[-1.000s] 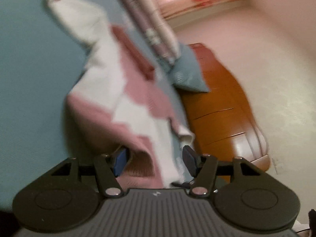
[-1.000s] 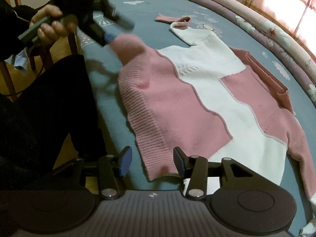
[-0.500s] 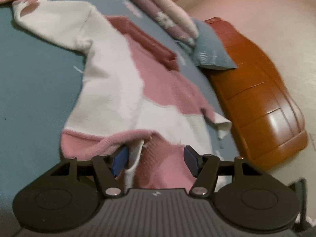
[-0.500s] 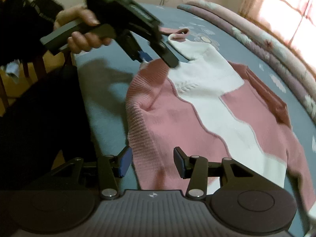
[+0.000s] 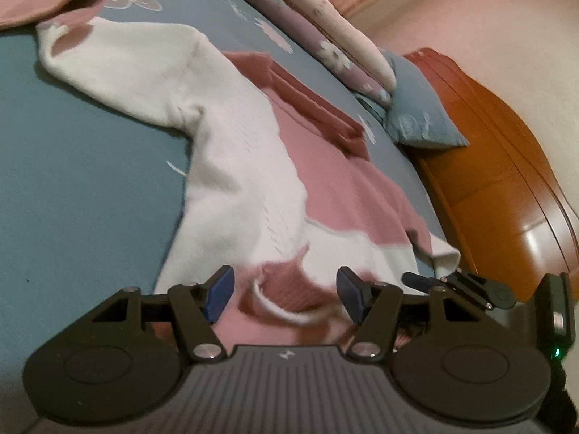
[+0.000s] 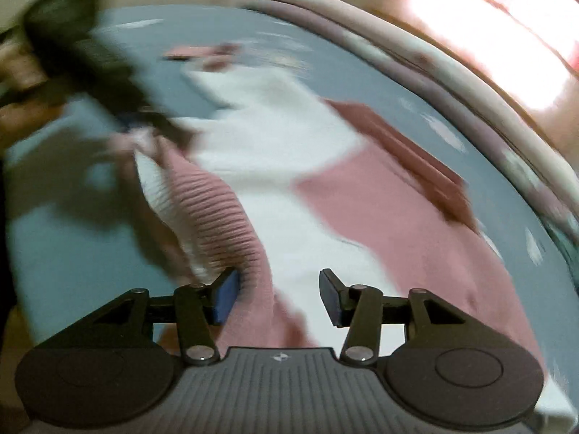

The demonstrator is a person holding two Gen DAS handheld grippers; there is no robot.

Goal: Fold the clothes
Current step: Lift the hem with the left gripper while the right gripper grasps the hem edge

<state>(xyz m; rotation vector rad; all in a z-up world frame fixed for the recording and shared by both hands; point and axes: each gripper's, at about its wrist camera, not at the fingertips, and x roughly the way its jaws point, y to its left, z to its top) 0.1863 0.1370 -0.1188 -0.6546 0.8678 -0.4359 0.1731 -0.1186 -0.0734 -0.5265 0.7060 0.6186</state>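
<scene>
Left tool (image 5: 284, 298): jaws part open, straddling the sweater (image 5: 253, 166) hem, not clamped. Right tool (image 6: 278, 298): likewise, hem between pads. Sweater lies flat on the bed (image 5: 72, 181), long axis running away from both tools.

Sweater (image 5: 249, 181): soft fuzzy knit, ribbed hem. Bed sheet (image 5: 83, 181): smooth matt cloth. Footboard (image 5: 506, 188): glossy wood.

A bed (image 5: 90, 188) spread with a blue floral sheet carries a pink-and-white knitted sweater (image 5: 260, 166) lying spread out, while a rolled floral quilt (image 5: 325, 32) runs along its far edge
</scene>
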